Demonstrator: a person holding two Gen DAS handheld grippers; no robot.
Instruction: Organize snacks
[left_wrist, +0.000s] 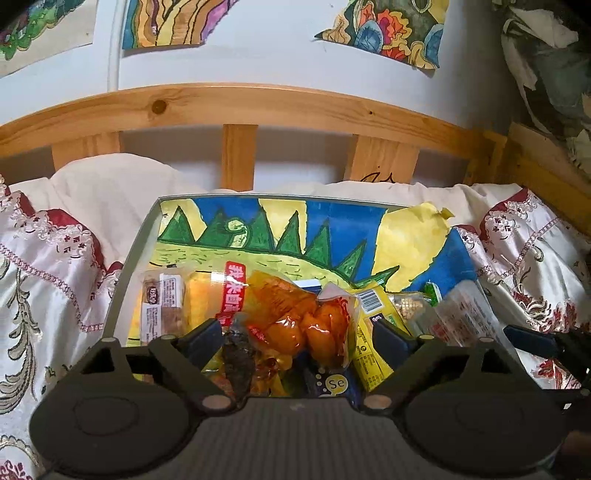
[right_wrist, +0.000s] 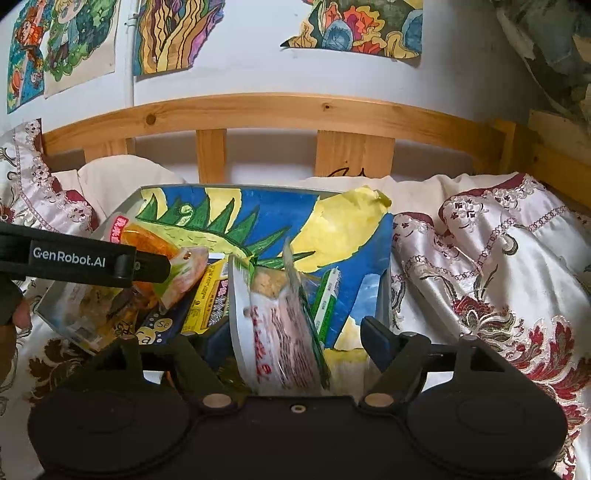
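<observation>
A grey tray (left_wrist: 127, 258) lined with a painted dinosaur picture sits on the bed and holds several snack packs. My left gripper (left_wrist: 297, 334) is open around an orange vacuum pack (left_wrist: 303, 317) lying on the pile. A brown-labelled cake pack (left_wrist: 164, 302) lies at the tray's left and a yellow box (left_wrist: 369, 332) to the right. My right gripper (right_wrist: 291, 336) is open around a clear pack with red print (right_wrist: 277, 332) standing on edge near the tray's (right_wrist: 384, 295) right side. The left gripper's arm (right_wrist: 81, 258) reaches in from the left over the orange pack (right_wrist: 155, 240).
A white and maroon embroidered bedspread (right_wrist: 498, 277) surrounds the tray. A wooden headboard (left_wrist: 236, 107) and cream pillows (left_wrist: 110, 184) stand behind it. Paintings hang on the white wall. A green stick pack (right_wrist: 327, 295) lies in the tray.
</observation>
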